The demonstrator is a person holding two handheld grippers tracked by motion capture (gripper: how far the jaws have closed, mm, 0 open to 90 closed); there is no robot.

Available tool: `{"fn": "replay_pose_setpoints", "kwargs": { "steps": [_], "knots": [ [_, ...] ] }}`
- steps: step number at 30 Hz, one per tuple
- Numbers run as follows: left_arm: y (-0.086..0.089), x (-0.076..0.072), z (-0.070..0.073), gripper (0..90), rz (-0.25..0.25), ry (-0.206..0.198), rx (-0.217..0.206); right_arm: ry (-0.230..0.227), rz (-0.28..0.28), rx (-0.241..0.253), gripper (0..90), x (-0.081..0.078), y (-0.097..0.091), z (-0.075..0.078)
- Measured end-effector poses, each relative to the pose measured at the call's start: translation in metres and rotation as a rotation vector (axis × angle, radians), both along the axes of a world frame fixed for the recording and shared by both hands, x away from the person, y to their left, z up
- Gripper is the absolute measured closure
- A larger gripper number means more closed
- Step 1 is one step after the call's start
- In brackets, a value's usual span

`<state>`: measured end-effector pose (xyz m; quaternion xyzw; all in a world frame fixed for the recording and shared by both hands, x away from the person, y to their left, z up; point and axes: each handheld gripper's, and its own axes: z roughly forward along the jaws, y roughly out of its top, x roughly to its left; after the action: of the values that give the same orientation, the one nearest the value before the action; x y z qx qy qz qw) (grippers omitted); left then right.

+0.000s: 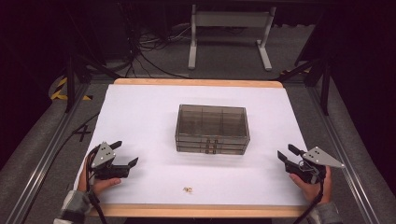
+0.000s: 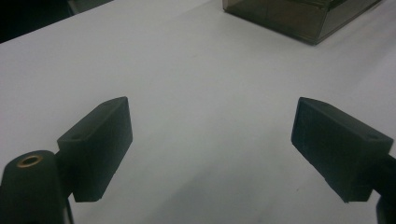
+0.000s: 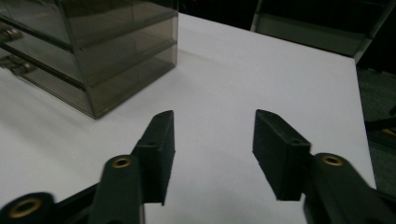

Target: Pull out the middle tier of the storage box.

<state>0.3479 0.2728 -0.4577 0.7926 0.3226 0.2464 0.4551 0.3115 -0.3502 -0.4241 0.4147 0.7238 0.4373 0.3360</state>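
Observation:
A smoky clear plastic drawer box (image 1: 212, 128) stands in the middle of the white table top (image 1: 149, 107); its corner appears in the left gripper view (image 2: 299, 16) and its drawers in the right gripper view (image 3: 88, 51). A tiny pale object (image 1: 188, 189) lies near the front edge. My left gripper (image 1: 124, 153) rests at the front left, jaws wide apart over bare table (image 2: 210, 126). My right gripper (image 1: 286, 152) sits at the front right, jaws apart with nothing between them (image 3: 215, 140).
The table has a wooden rim (image 1: 196, 82) and metal rails along both sides. Beyond the far edge are cables on the floor (image 1: 140, 51) and a white stand's legs (image 1: 229, 37). A person's hands hold both grippers at the front corners.

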Motion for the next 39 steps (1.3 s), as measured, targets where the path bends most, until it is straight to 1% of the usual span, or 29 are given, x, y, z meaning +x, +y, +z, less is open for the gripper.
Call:
{"fn": "replay_pose_setpoints", "kwargs": {
  "steps": [2, 6, 7, 8, 9, 10, 12, 13, 18, 20, 22, 24, 26, 27, 29, 31, 34, 39],
  "knots": [
    [0.001, 0.0, 0.0, 14.5, -0.004, 0.004, -0.008, -0.009, 0.016, 0.004, 61.4, -0.001, 0.003, 0.004],
    [0.0, 0.001, 0.0, 14.5, -0.005, 0.006, -0.005, -0.002, 0.042, -0.008, 75.9, -0.001, 0.008, 0.01],
    [0.0, 0.001, 0.0, 14.5, -0.006, 0.003, 0.003, 0.001, 0.044, -0.011, 78.5, 0.0, 0.009, 0.011],
    [0.0, 0.0, 0.0, 14.5, -0.003, 0.008, -0.001, 0.008, 0.049, -0.014, 81.2, 0.0, 0.009, 0.012],
    [0.0, 0.0, 0.0, 14.5, -0.003, 0.007, -0.002, 0.006, 0.064, -0.009, 83.9, 0.001, 0.01, 0.014],
    [0.001, 0.001, 0.0, 14.5, -0.005, 0.003, 0.004, 0.004, 0.063, -0.009, 85.5, 0.001, 0.011, 0.016],
    [0.0, 0.0, 0.0, 14.5, 0.0, 0.005, 0.003, 0.007, 0.084, -0.015, 87.6, 0.002, 0.014, 0.019],
    [0.0, 0.001, 0.0, 14.5, -0.001, 0.003, 0.01, 0.006, 0.091, -0.025, 88.5, 0.003, 0.017, 0.021],
    [-0.001, 0.001, 0.0, 14.9, 0.007, 0.004, 0.018, -0.005, 0.119, -0.044, 90.0, 0.01, 0.03, 0.033],
    [-0.002, 0.001, 0.0, 15.3, 0.01, 0.01, 0.012, -0.014, 0.126, -0.04, 90.0, 0.012, 0.034, 0.038],
    [-0.001, 0.001, 0.0, 15.7, 0.008, 0.006, 0.016, -0.025, 0.139, -0.032, 90.0, 0.016, 0.038, 0.044],
    [-0.001, 0.001, 0.0, 15.8, 0.009, 0.004, 0.013, -0.033, 0.136, -0.03, 90.0, 0.02, 0.042, 0.049],
    [-0.001, 0.001, 0.0, 16.1, 0.007, 0.007, 0.016, -0.034, 0.144, -0.03, 90.0, 0.023, 0.046, 0.052],
    [-0.002, 0.001, 0.0, 16.3, 0.009, 0.01, 0.011, -0.036, 0.148, -0.03, 90.0, 0.025, 0.048, 0.054],
    [-0.002, 0.001, 0.0, 17.0, 0.002, 0.005, 0.022, -0.034, 0.156, -0.032, 90.0, 0.029, 0.054, 0.057],
    [-0.002, 0.001, 0.0, 18.1, 0.005, 0.003, 0.024, -0.034, 0.163, -0.03, 90.0, 0.032, 0.059, 0.059],
    [-0.003, 0.0, 0.0, 20.8, 0.0, -0.001, 0.039, -0.03, 0.169, -0.033, 90.0, 0.037, 0.067, 0.061],
    [-0.005, 0.0, 0.0, 24.5, -0.011, 0.0, 0.054, -0.019, 0.201, -0.04, 90.0, 0.045, 0.084, 0.063]
  ]
}}
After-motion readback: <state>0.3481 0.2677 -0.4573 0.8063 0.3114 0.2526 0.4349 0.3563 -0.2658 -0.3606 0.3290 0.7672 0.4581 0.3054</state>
